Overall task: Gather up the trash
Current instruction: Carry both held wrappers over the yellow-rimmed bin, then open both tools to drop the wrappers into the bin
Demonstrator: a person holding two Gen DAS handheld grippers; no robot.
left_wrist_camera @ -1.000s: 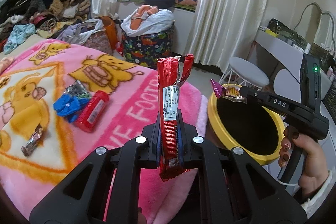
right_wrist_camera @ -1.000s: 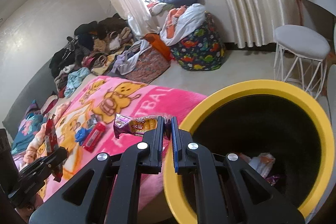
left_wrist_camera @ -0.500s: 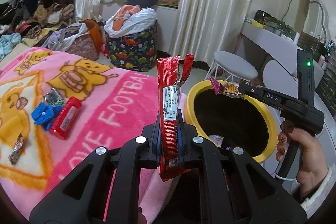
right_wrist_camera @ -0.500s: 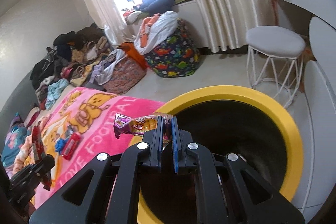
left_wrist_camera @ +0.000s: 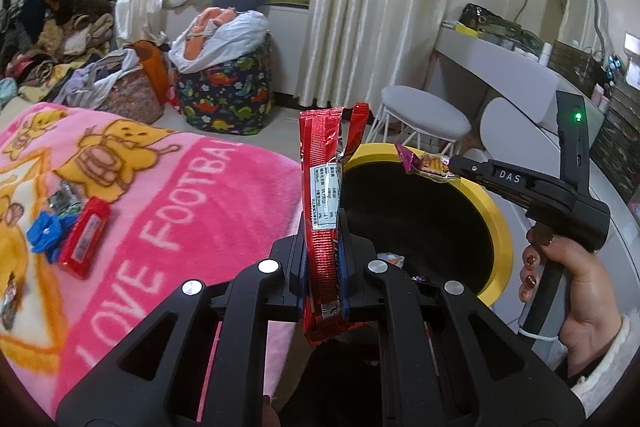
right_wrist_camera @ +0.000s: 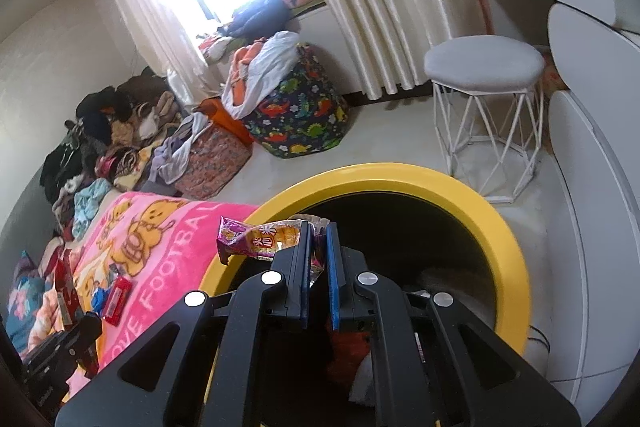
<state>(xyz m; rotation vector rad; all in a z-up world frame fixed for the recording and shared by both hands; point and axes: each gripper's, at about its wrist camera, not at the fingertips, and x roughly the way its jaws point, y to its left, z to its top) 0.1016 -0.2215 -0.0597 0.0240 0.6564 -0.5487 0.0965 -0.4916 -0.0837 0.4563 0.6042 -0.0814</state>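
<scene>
My left gripper point(left_wrist_camera: 323, 227) is shut on a long red wrapper point(left_wrist_camera: 320, 183) that stands upright between its fingers, at the near left rim of the yellow-rimmed black bin point(left_wrist_camera: 500, 223). My right gripper point(right_wrist_camera: 319, 247) is shut on a purple and orange snack wrapper point(right_wrist_camera: 260, 239) that sticks out to the left, over the bin's mouth point(right_wrist_camera: 400, 183). From the left wrist view the right gripper point(left_wrist_camera: 454, 163) reaches in from the right with that wrapper point(left_wrist_camera: 424, 163) above the bin's far rim. Some trash point(left_wrist_camera: 394, 259) lies inside the bin.
On the pink blanket point(left_wrist_camera: 192, 211) lie a red packet point(left_wrist_camera: 86, 239), a blue wrapper point(left_wrist_camera: 46, 231) and small foil wrappers point(left_wrist_camera: 60, 199). A white stool point(right_wrist_camera: 484, 67) stands behind the bin, a dinosaur-print bag point(right_wrist_camera: 300, 123) and clothes piles beyond, white furniture point(right_wrist_camera: 592, 155) on the right.
Both grippers have moved toward the bin with their wrappers held. The bin now fills more of both views and the blanket has slid to the left.
</scene>
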